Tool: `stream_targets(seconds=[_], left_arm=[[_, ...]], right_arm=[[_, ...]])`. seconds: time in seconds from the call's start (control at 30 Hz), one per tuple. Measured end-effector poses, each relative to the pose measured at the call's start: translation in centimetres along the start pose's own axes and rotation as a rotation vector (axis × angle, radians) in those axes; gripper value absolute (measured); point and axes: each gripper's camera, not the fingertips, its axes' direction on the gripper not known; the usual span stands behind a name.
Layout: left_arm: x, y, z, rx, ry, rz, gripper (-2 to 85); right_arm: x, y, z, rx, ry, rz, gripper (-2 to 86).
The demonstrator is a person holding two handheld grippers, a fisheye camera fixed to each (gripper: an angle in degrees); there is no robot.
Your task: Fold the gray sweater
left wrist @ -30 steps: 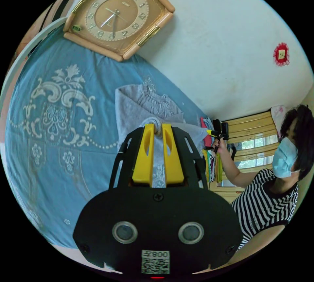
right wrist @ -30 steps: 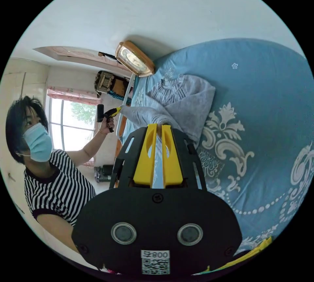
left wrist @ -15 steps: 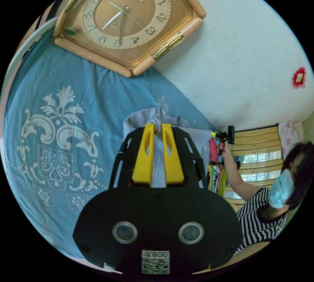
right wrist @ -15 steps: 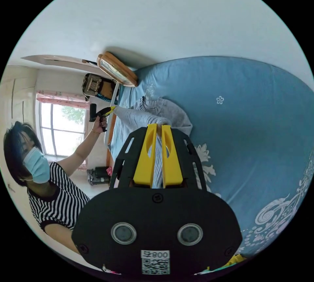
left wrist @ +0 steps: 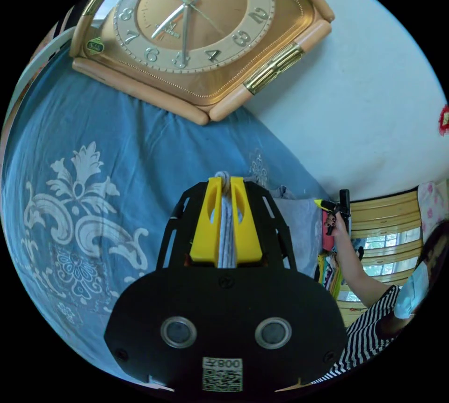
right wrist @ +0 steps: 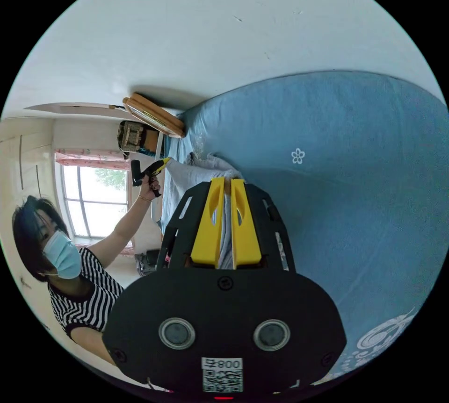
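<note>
Gray sweater (left wrist: 299, 225) bunched, knit edge pinched between yellow fingers (left wrist: 213, 216)

Both views ride close above the blue bedspread (left wrist: 117, 141), facing the wall clock (left wrist: 196, 24)

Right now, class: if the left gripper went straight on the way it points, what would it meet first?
Probably the blue patterned bedspread just past the gray knit sweater the left gripper clamps; the tan wall clock lies further on. Depth is unclear.

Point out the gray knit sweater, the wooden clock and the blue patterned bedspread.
Gray knit sweater (left wrist: 228, 234), left gripper view, fold between the claws.
Wooden clock (left wrist: 196, 15), left gripper view, dial.
Blue patterned bedspread (right wrist: 355, 178), right gripper view, bare area.
</note>
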Motion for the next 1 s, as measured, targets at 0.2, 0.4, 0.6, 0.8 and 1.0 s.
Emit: stream_targets(seconds=[0.2,0.4,0.6,0.8,1.0], left_arm=[[2.6,-1.5,-0.9,0.038,-0.024,-0.004,3.5],[4.8,-1.8,-1.7,0.076,0.032,-0.031,4.7],[8.6,0.1,-5.6,0.230,0.069,-0.021,2.6],[17.0,1.1,-2.9,0.083,0.143,0.209,0.5],[22.8,0.5,2.0,-0.057,-0.287,0.336,0.2]], right_arm=[[-1.1,-1.7,0.3,0.008,-0.008,0.020,2.2],[-2.1,-1.7,-0.3,0.061,-0.118,0.054,2.2],[-7.1,0.8,-2.5,0.229,-0.033,-0.007,0.8],[-18.1,-0.4,4.8,0.038,0.185,-0.271,0.2],[-24.5,-1.3,12.0,-0.090,0.615,-0.384,0.1]])
